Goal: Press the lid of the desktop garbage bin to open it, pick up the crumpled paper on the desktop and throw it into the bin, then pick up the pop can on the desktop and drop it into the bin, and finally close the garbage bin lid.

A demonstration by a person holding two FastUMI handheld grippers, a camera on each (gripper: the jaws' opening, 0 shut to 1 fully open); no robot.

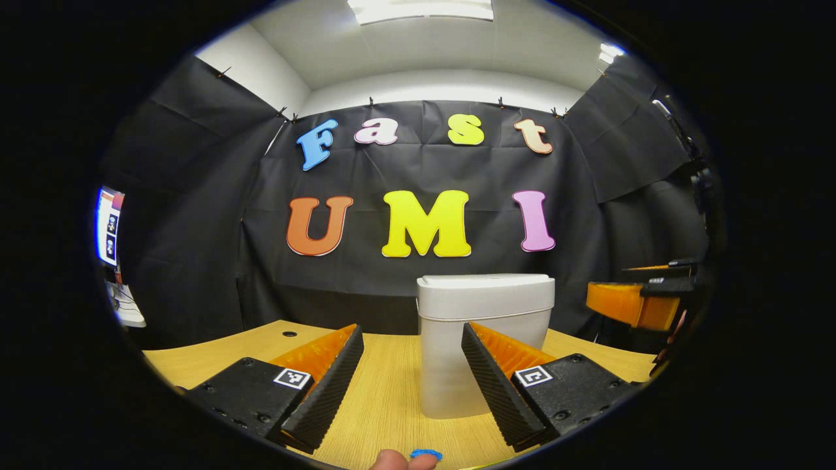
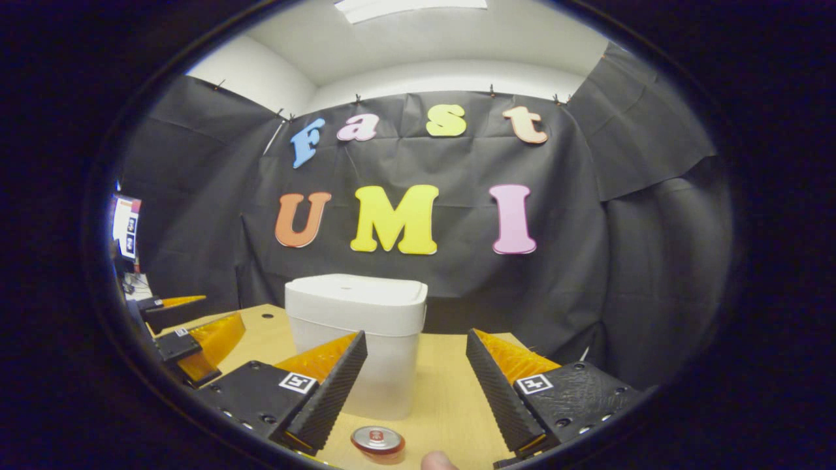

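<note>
Your white garbage bin (image 1: 484,346) stands lid closed toward the counter's (image 2: 450,398) far edge; the pop can (image 2: 377,441) sits upright just before it. Your left hand-held gripper (image 1: 413,385) and right hand-held gripper (image 2: 417,391) both gape, grasping nothing.

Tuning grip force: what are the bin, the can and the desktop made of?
Garbage bin: likely white plastic, smooth matte moulded shell. Pop can: looks like metal, shiny top rim. Desktop: pale wood-grain, maybe laminate.
</note>
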